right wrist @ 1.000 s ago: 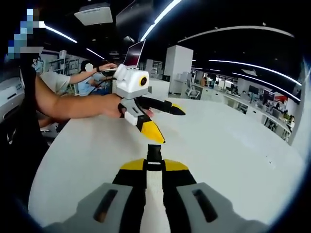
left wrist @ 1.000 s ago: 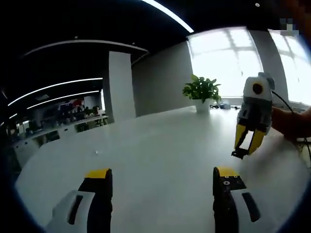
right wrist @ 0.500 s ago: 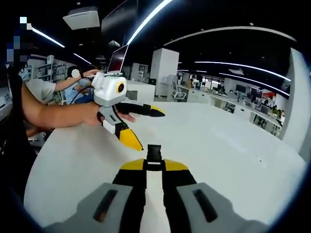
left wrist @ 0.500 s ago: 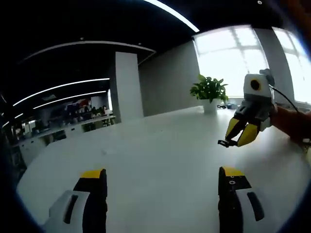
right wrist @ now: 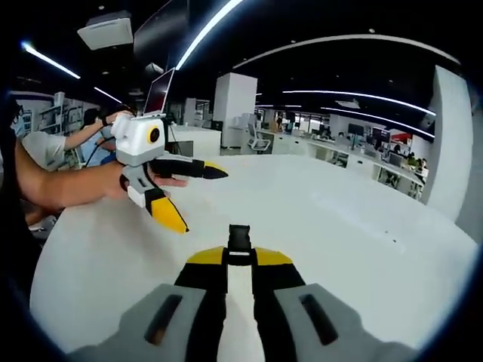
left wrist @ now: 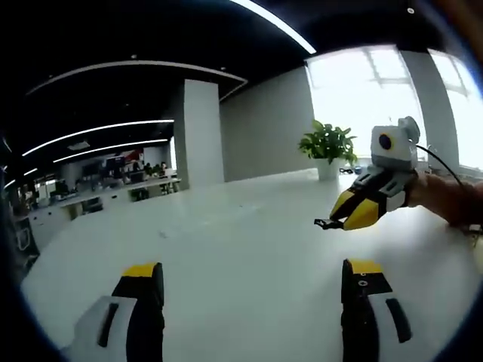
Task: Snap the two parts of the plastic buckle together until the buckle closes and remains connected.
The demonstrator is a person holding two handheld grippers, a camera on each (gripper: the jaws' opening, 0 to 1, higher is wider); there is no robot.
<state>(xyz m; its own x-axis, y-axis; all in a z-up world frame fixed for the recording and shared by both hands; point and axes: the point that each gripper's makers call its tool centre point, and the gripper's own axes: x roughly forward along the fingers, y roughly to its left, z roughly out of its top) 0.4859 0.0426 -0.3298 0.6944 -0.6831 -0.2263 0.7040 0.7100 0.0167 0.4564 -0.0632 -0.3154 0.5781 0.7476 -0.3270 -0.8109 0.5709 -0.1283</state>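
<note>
Nearest you in the right gripper view, your right gripper [right wrist: 239, 260] has its jaws pressed together on one black buckle part [right wrist: 239, 237], which stands up just past the yellow tips. That grip matches the earlier pictures; the part sits in the same spot between the tips.

Beyond it, your left gripper [right wrist: 189, 197] hangs over the white table [right wrist: 362, 249] with its jaws spread wide and nothing between them. Over the last second it has slid leftward and farther off in this view, so the two grippers are now well apart, not closing.

In the left gripper view, those same spread jaws rise at the near edge over bare table. To the right, your right gripper [left wrist: 339, 217] has tipped from pointing down to lying nearly level, its tips and the small black part [left wrist: 326, 223] now aimed left, toward the middle of the table.

Far off stand a potted plant [left wrist: 327, 143] by the window and a white pillar [left wrist: 202, 132].

I judge the snap is not begun: you hold one half, and I cannot see where the mating half lies. You likely need it in the left jaws first.
</note>
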